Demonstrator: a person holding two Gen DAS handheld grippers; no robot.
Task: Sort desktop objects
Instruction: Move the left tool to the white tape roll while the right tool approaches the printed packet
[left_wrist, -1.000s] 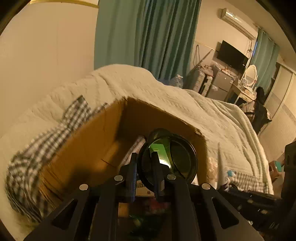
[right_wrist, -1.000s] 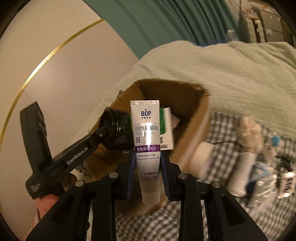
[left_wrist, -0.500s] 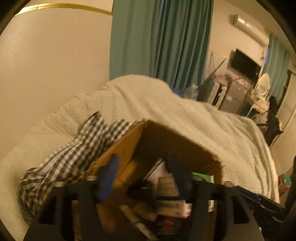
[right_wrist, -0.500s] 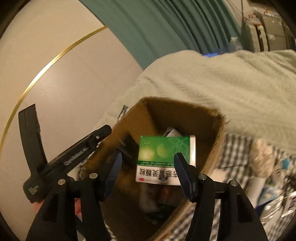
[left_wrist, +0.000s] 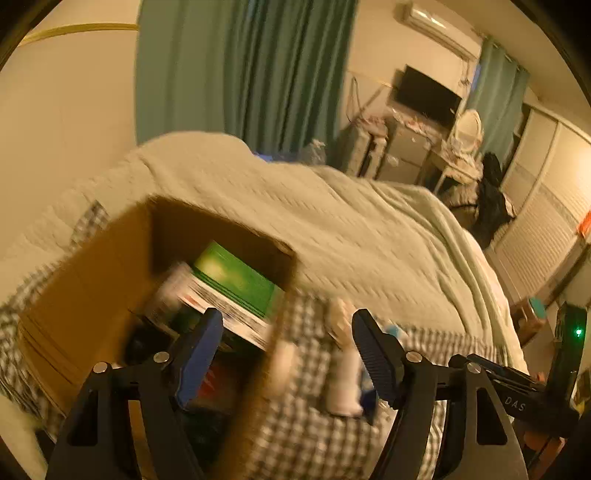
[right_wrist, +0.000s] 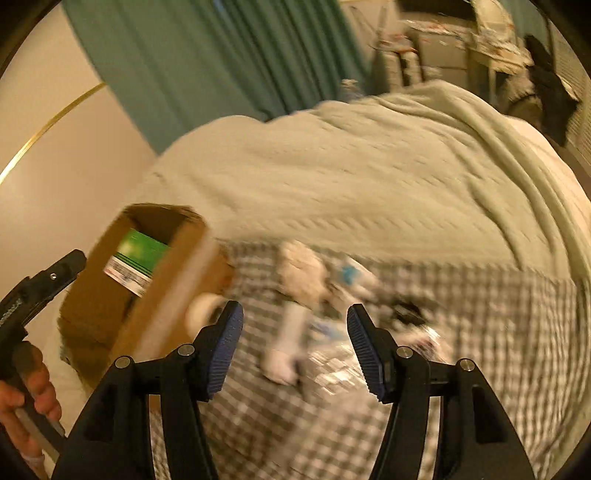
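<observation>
Right wrist view: right gripper (right_wrist: 293, 345) gapes empty above blurred toiletries (right_wrist: 295, 314) on checked cloth (right_wrist: 480, 332), one cardboard box (right_wrist: 147, 280) at left. Left gripper (left_wrist: 286, 352), likewise spread, straddles the box's rim; one green carton (left_wrist: 236, 280) lies inside.

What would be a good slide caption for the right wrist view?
Open right gripper above blurred toiletries on the checked cloth, beside the cardboard box holding a green carton.

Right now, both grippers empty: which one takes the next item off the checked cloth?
Right gripper, probably: open, facing the blurred white tube on the checked cloth. Left gripper, also open, straddles the cardboard box rim.
</observation>
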